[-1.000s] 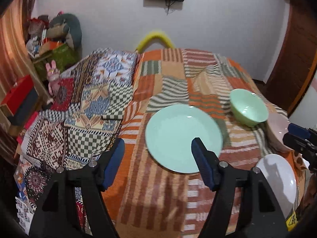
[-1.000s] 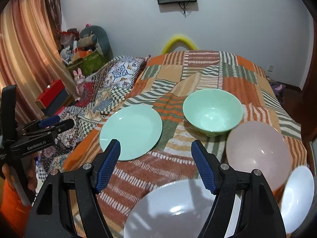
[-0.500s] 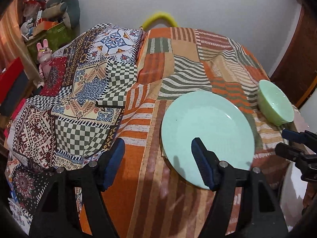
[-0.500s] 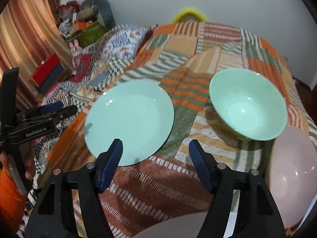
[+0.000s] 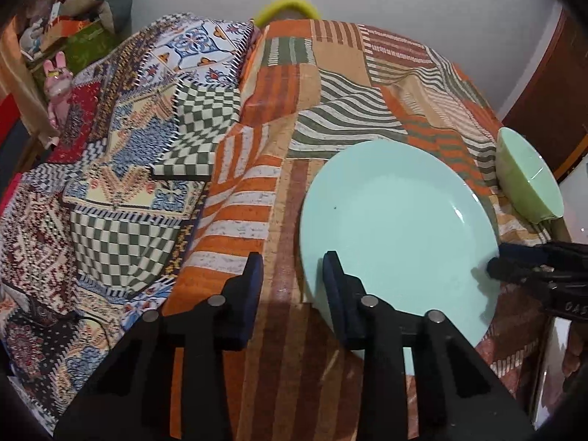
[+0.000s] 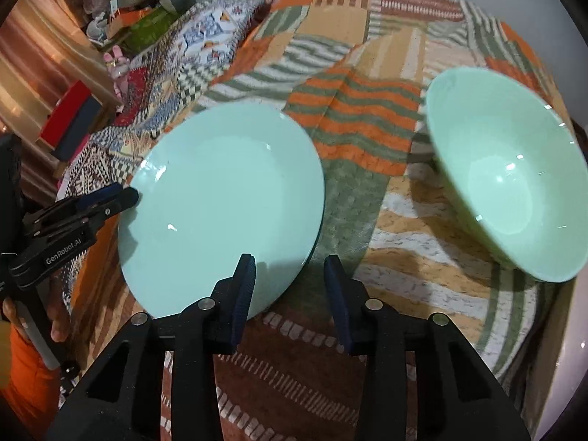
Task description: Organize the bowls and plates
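Plate [image 5: 397, 220] rim lies between both grippers' just-closing jaws, left [image 5: 293, 275] and right [image 6: 290, 275], neither visibly clamping it.

My left gripper [image 5: 292, 275] points steeply down, its jaws just narrowed to a small gap with nothing pinched between the blue pads. My right gripper [image 6: 288, 279] is angled down the same way, jaws also just drawn in, a gap left, pads gripping nothing. In the right wrist view, the hand [image 6: 55, 316] holding the left gripper shows, above an orange sleeve [image 6: 25, 378].
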The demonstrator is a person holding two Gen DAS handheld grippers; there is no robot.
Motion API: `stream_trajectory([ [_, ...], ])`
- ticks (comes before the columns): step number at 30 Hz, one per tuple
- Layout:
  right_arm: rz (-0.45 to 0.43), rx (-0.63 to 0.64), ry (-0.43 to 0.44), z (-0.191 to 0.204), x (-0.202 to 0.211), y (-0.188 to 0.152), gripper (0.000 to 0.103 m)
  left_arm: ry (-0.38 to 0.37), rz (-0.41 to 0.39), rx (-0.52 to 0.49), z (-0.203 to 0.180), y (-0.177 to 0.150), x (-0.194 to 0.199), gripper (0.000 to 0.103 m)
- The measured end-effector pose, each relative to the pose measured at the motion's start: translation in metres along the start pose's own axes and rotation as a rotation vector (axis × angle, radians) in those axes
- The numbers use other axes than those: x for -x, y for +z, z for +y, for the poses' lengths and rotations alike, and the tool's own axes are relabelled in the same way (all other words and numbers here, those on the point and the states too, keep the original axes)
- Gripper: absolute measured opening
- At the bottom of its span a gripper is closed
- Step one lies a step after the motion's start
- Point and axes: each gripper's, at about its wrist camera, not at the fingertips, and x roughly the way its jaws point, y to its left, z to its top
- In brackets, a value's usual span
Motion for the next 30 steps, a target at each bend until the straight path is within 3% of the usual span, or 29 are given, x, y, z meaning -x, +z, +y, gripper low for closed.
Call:
stream_trajectory([
  [4,0.013,0.004,-0.002,-0.001,-0.002,0.001,0.034,-0.049,0.026,0.001,-0.002,0.002,-0.008,0.027],
  [6,0.018,0.007,0.004,-0.002,-0.003,0.002,0.028,-0.101,0.057,-0.001,-0.005,0.002,-0.014,0.025],
  [7,0.022,0.007,0.016,-0.002,-0.003,0.003,0.022,-0.104,0.058,0.003,-0.006,0.002,-0.014,0.025],
  [12,0.019,-0.007,0.000,0.002,-0.002,0.003,0.022,-0.078,0.058,-0.010,-0.012,0.001,-0.010,0.025],
  [18,-0.028,-0.054,0.059,0.001,0.014,-0.001,0.021,-0.051,-0.005,-0.056,-0.023,-0.009,0.023,0.025],
  [26,-0.097,-0.054,0.084,0.004,0.047,-0.020,0.021,0.006,-0.097,-0.115,-0.046,-0.021,0.070,0.026],
  [30,-0.148,-0.037,0.081,0.011,0.070,-0.032,0.021,-0.001,-0.130,-0.118,-0.054,-0.028,0.097,0.026],
])
